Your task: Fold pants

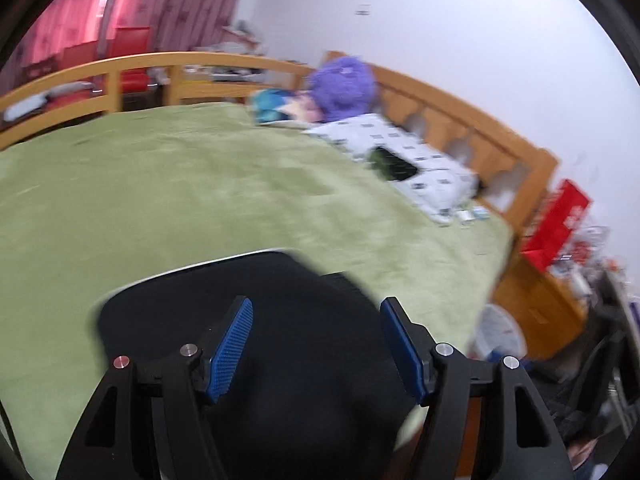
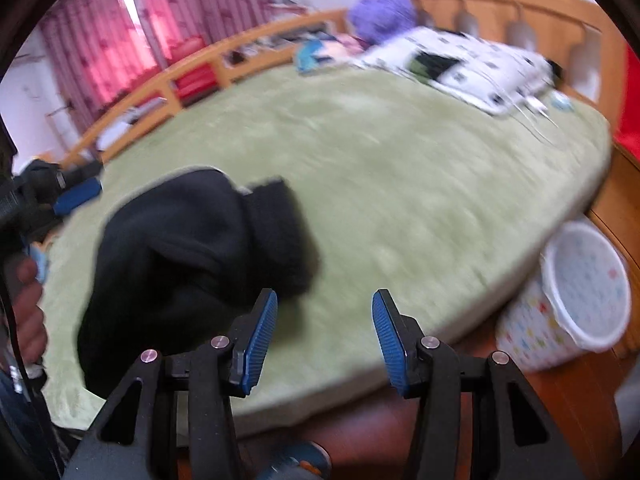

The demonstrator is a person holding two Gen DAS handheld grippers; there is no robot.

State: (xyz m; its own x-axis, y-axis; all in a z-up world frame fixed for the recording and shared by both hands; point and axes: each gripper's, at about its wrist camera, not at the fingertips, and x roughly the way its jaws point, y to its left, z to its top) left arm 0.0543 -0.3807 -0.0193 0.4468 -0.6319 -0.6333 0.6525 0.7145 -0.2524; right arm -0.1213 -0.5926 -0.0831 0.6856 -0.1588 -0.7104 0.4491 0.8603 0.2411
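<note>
The black pants lie in a folded bundle near the front edge of the green blanket. My left gripper is open just above them, its jaws apart, holding nothing. In the right wrist view the pants sit on the blanket, left of my right gripper, which is open and empty over the front edge of the bed. The left gripper shows at the far left in a hand. Both views are blurred.
A white patterned pillow with a dark item on it, a purple plush and blue items lie by the wooden headboard. A wooden rail runs along the far side. A white dotted bin stands on the floor at right.
</note>
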